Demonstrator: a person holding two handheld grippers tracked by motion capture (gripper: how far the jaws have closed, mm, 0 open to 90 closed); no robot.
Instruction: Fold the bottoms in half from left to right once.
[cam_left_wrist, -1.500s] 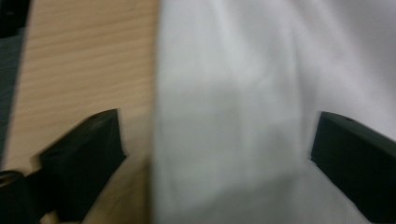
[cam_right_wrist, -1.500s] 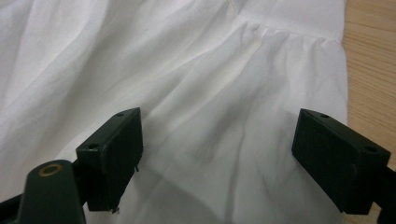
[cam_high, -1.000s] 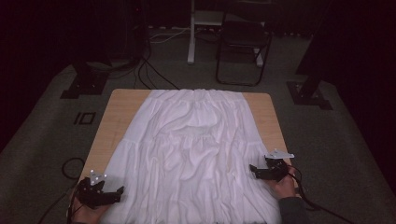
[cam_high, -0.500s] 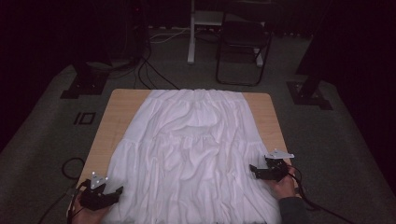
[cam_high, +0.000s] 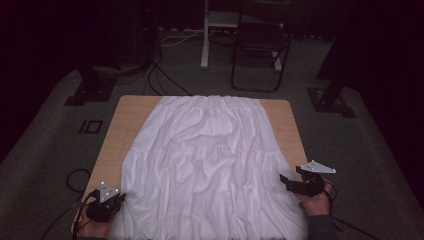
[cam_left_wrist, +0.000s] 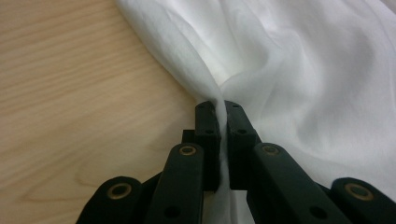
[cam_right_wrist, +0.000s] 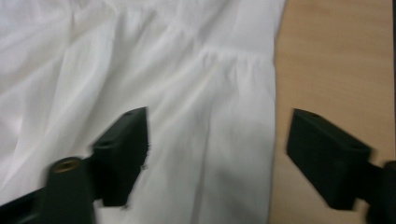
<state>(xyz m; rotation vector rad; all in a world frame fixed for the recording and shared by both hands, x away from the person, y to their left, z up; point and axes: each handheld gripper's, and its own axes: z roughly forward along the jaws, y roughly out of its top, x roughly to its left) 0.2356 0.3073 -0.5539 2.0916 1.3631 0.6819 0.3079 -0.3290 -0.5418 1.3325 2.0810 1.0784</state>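
Two grippers sat at the near corners of the wooden table (cam_high: 129, 115), one per hand. The left gripper (cam_high: 106, 203) was at the near left corner, w/ its grey three-cornered plate on top and a cable trailing off to its left over the floor. In the left gripper view its jaws were closed tight on a pinch of the white garment (cam_high: 210, 170); the fabric edge ran up from between the tips of the left gripper (cam_left_wrist: 222, 112) and fanned out ahead and to the right of it, w/ bare wood to the left. Cloth also showed below the tips, between the jaw arms.

The right gripper (cam_high: 300, 185) was at the garment's near right edge, held by the right hand (cam_high: 316, 200), plate on top. In the right gripper view its jaws stood wide apart and held nothing: the left jaw was over the white garment (cam_right_wrist: 140, 84), the right jaw over bare table (cam_right_wrist: 336, 56), and the cloth's straight edge ran between them, nearer the right jaw. Whether the tips of the right gripper (cam_right_wrist: 217, 154) touched the surface couldn't be told.

The garment lay spread flat over most of the table, gathered waist-like end at the far side from both grippers, wide wrinkled end near them, approx. centred between the two. A dark chair (cam_high: 260, 50) and a white post (cam_high: 205, 35) stood on the floor beyond the table, far ahead of both grippers.
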